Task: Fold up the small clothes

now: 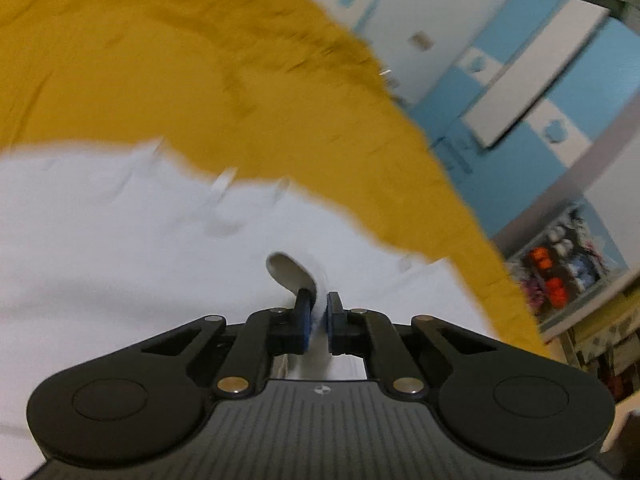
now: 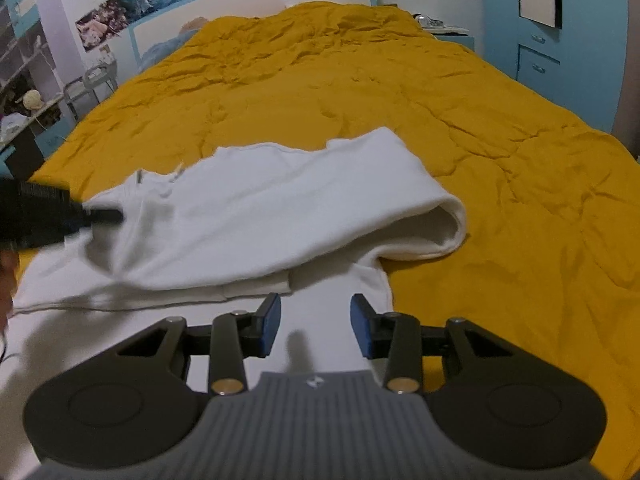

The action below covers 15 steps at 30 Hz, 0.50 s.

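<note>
A white garment (image 2: 256, 216) is spread on a mustard-yellow quilt (image 2: 460, 128) that covers a bed. In the right wrist view its upper layer is seen folded over toward the left, with a rounded, open fold (image 2: 448, 220) lifted slightly at the right end and a flatter layer (image 2: 332, 320) lying beneath, nearest the camera. A seam line is visible along the lower edge of the folded part.

The left gripper (image 1: 318, 318) is closed on a pinch of the white cloth, the fabric being held between the blue pads (image 1: 306, 320); a small loop of cloth is raised just above the fingertips. In the right wrist view this same gripper (image 2: 100, 216) is seen at the left edge, blurred, touching the garment's left end, where the cloth is bunched into creases.

The right gripper (image 2: 316, 324) is held over the near layer of the garment with its jaws apart; nothing is held between its pads (image 2: 270, 326). Whether the fingertips touch the cloth cannot be told.

The left wrist view is blurred and tilted, with the quilt shown above the white cloth. Beyond the bed, a white headboard (image 2: 256, 4) with blue apple shapes, posters (image 2: 132, 4) on the wall, blue-and-white cupboards (image 2: 560, 32), and shelves (image 2: 24, 92) at the left are visible.
</note>
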Each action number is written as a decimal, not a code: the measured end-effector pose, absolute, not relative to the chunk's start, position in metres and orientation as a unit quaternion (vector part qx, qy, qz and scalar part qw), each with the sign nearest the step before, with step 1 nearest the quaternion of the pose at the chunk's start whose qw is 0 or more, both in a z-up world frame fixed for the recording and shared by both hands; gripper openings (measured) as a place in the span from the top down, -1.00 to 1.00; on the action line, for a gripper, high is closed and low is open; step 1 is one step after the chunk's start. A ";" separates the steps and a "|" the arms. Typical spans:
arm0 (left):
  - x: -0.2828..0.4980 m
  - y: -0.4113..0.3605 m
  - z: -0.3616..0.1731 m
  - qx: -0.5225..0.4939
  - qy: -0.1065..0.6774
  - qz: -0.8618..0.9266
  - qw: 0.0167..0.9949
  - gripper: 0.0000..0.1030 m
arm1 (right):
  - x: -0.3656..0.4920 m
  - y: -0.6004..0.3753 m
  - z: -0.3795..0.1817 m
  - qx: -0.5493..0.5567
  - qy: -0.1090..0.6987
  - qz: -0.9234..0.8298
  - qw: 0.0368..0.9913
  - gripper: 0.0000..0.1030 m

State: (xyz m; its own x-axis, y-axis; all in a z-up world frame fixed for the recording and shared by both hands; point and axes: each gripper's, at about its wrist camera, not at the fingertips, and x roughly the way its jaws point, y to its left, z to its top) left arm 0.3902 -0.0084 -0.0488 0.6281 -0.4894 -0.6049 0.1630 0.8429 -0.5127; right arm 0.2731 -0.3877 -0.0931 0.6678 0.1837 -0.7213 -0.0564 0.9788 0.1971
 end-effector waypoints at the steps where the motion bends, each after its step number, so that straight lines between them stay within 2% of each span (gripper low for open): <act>1: 0.394 -0.014 -0.033 -0.205 0.381 -0.194 0.880 0.86 | 0.273 -0.386 -0.091 0.080 0.399 0.072 0.911 0.41; 9: 0.403 -0.053 0.079 -0.164 0.310 -0.248 0.903 0.86 | 0.301 -0.359 -0.091 0.084 0.392 0.119 0.909 0.47; 15: 0.390 -0.009 0.108 -0.148 0.275 -0.209 0.927 0.86 | 0.331 -0.363 -0.108 0.094 0.402 0.094 0.906 0.46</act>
State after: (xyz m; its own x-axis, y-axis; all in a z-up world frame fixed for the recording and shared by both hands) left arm 0.3903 -0.0087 0.1084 0.7611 -0.4686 -0.4485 0.3054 0.8689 -0.3895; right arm 0.3306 -0.3634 -0.1083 0.6588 0.2462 -0.7109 -0.0955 0.9647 0.2456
